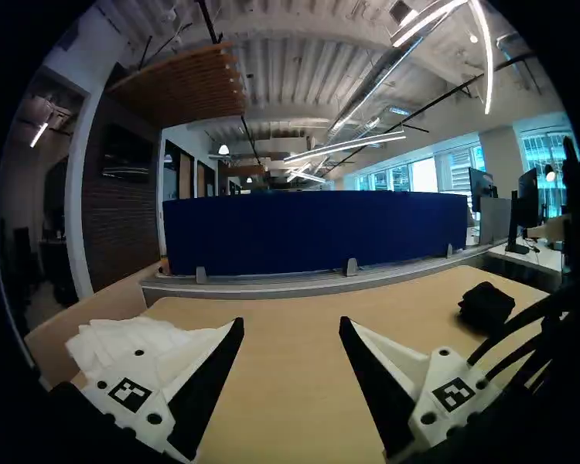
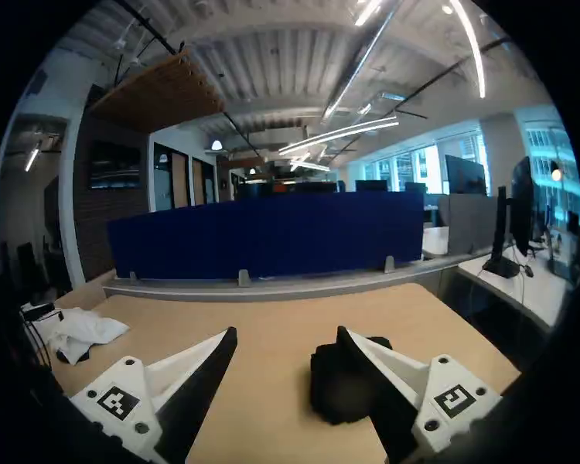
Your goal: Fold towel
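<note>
A white towel (image 1: 131, 340) lies bunched on the wooden table (image 1: 290, 363) at the near left in the left gripper view, partly behind the left finger. My left gripper (image 1: 290, 326) is open above the bare tabletop with nothing between its fingers. A dark folded cloth (image 1: 486, 305) sits at the table's right. In the right gripper view the white towel (image 2: 77, 331) is crumpled at the far left edge of the table (image 2: 274, 356). My right gripper (image 2: 286, 334) is open, and the dark cloth (image 2: 344, 383) lies just under and beside its right finger.
A blue divider panel (image 1: 313, 230) runs along the table's far edge on a grey rail. Desks with monitors (image 2: 514, 209) stand to the right. Dark cables (image 1: 522, 340) hang at the right of the left gripper view. A brick wall (image 1: 120, 224) is at the left.
</note>
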A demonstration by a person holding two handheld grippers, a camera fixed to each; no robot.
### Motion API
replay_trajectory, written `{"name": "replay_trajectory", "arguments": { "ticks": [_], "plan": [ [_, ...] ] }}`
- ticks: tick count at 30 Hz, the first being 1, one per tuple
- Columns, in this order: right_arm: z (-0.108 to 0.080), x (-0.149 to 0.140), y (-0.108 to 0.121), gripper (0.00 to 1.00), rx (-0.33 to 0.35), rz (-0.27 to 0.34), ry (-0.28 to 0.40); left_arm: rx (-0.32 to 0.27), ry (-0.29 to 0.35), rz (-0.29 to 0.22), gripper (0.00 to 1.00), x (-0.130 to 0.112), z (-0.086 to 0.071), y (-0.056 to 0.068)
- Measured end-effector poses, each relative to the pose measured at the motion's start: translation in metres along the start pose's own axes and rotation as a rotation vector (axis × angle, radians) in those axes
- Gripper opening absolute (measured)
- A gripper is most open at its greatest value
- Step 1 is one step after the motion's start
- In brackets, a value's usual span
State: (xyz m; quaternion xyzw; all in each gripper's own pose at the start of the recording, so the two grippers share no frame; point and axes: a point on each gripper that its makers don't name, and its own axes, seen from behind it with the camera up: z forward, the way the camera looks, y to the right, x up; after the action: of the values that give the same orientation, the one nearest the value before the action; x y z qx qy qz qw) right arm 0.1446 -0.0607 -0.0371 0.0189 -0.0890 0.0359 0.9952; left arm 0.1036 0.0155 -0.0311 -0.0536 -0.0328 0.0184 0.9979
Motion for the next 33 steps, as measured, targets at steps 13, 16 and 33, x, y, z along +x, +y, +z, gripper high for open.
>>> {"name": "replay_trajectory", "arguments": {
  "ticks": [13, 16, 33],
  "plan": [
    [0.032, -0.032, 0.019, 1.0, -0.056, -0.025, -0.051, 0.062, 0.036, -0.019, 0.91, -0.055, 0.019, -0.012],
    [0.039, -0.037, 0.02, 1.0, -0.059, -0.034, -0.058, 0.07, 0.03, -0.027, 0.91, -0.069, 0.021, -0.011],
    [0.064, -0.048, -0.006, 1.0, -0.01, -0.077, -0.06, 0.07, 0.063, -0.049, 0.91, -0.092, 0.034, -0.005]
  ]
}}
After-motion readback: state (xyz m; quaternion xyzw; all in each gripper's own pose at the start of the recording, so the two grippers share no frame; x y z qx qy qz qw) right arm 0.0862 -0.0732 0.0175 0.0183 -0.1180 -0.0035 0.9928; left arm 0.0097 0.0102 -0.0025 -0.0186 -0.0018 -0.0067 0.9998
